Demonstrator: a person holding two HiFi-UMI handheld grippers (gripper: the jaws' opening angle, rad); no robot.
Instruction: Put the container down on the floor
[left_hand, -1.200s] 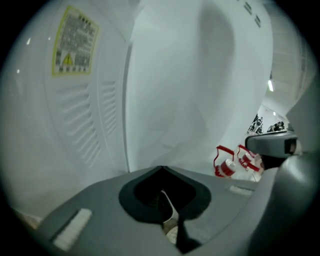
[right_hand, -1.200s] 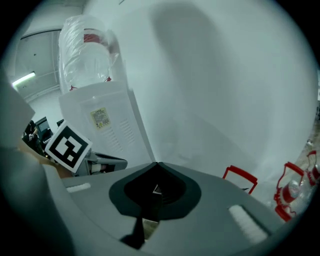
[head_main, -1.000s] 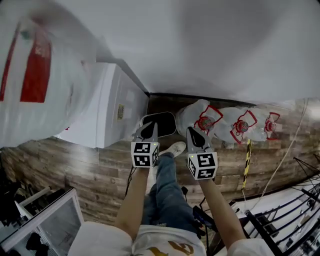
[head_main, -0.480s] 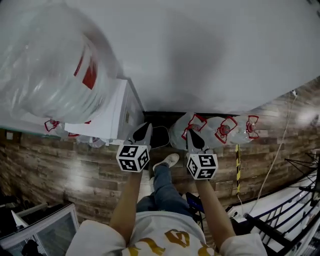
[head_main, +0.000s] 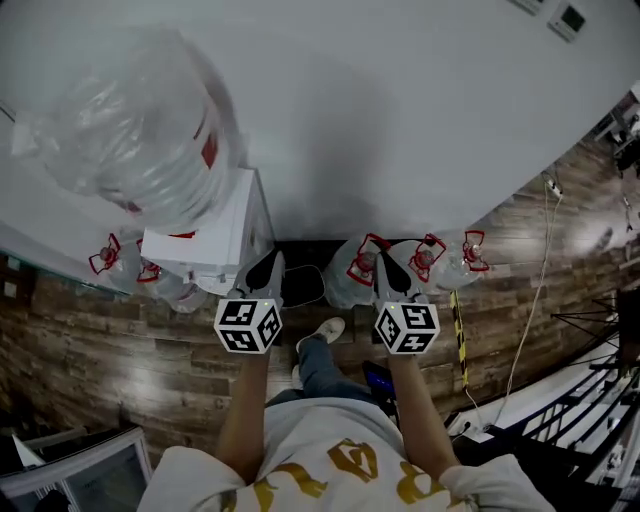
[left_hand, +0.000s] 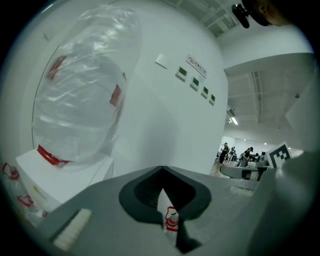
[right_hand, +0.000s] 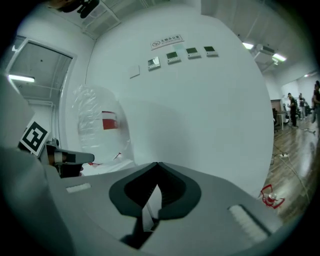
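White wall (head_main: 400, 120) and wood floor (head_main: 150, 350) fill our view from above. We hold both arms straight out in front of us, side by side. Our left gripper (head_main: 268, 268) and right gripper (head_main: 388, 270) both have their jaws pressed together with nothing in them. Three water containers (head_main: 355, 272) with red handles stand on the floor by the wall, near the right gripper. Another big container (head_main: 150, 150) sits on a white dispenser (head_main: 215, 245). Plastic wrap covers them all, so we cannot tell how full they are.
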